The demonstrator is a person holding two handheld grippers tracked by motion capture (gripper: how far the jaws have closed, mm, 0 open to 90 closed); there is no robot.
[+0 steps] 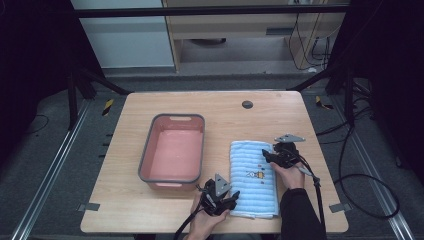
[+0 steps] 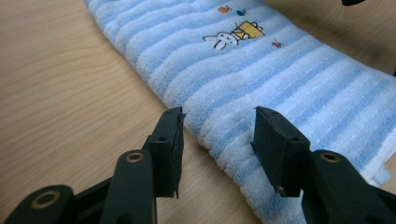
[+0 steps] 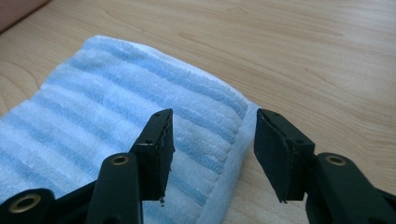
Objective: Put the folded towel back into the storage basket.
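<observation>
Straddling opposite edges of the folded blue towel [image 1: 253,178], which lies flat on the table [image 1: 125,210] right of the pink basin [image 1: 172,152], both tools look set for a two-point lift. The left hand-held gripper [image 2: 218,122] brackets the near left edge, the right hand-held gripper [image 3: 212,126] the far right edge; each stands spread, pads probably not yet pressing the cloth. Both hands angle downward.
</observation>
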